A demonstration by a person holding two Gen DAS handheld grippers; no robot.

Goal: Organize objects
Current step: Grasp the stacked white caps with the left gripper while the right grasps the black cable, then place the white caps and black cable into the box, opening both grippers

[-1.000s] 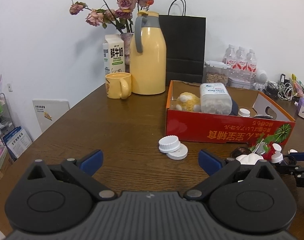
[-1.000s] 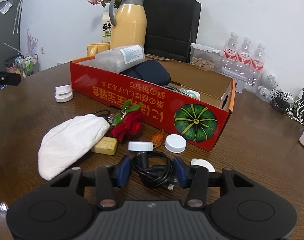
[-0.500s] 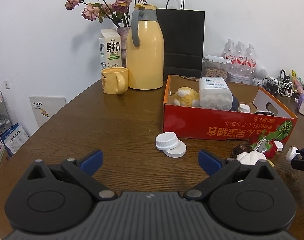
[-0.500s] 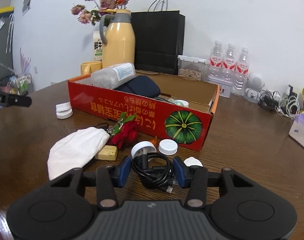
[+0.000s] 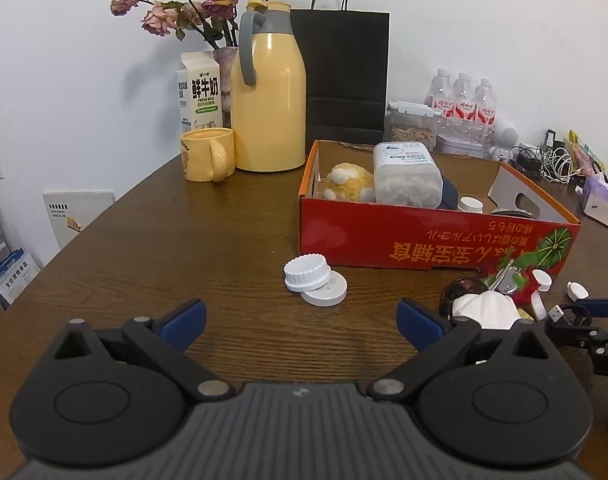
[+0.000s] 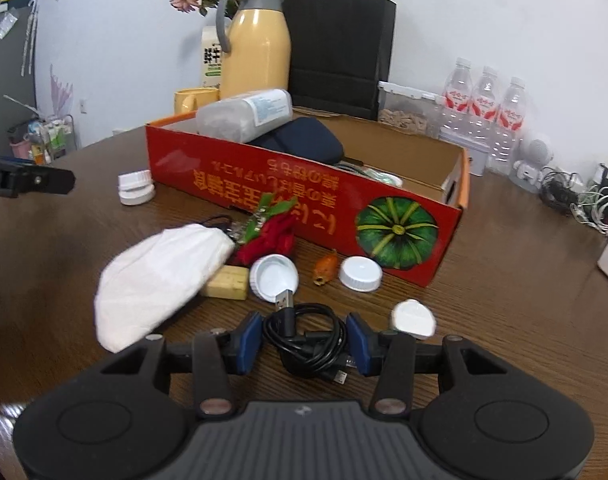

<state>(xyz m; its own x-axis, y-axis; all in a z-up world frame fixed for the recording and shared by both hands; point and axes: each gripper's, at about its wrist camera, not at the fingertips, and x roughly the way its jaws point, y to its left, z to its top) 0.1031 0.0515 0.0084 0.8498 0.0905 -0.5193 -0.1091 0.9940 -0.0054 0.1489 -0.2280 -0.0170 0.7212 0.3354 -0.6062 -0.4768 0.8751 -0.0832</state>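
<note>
Right gripper [image 6: 304, 338]: jaws closed onto a coiled black USB cable [image 6: 305, 340], both blue pads pressing the bundle from the sides. One plug end sticks up out of the coil toward an upturned white cap [image 6: 274, 278]; another connector hangs below the pads. The bundle looks lifted clear of the table [image 6: 503, 280], though I cannot be sure.

Left gripper [image 5: 300, 322]: jaws wide apart, nothing between them, hovering over bare wood. Two stacked white lids [image 5: 313, 280] lie just ahead of it.

Just beyond the cable: a white cloth pouch [image 6: 160, 272], a small tan block [image 6: 228, 282] touching its edge, a red artificial flower [image 6: 270, 236], a small orange object [image 6: 325, 266], a second white cap [image 6: 360, 274] and a white piece [image 6: 413, 318] off to the right. All lie loose in front of the red cardboard box [image 6: 304, 196], which already holds a clear jar [image 6: 244, 114] and a dark blue pouch [image 6: 300, 140].

Risks, as I judge them:
- The grip is on loose loops only; a loop may slide off the pads and the coil unravel on the way to the box.
- The dangling connector could snag the box's front wall or drag across the caps and scatter them.
- A low carry could knock the upturned cap or the flower.
</note>
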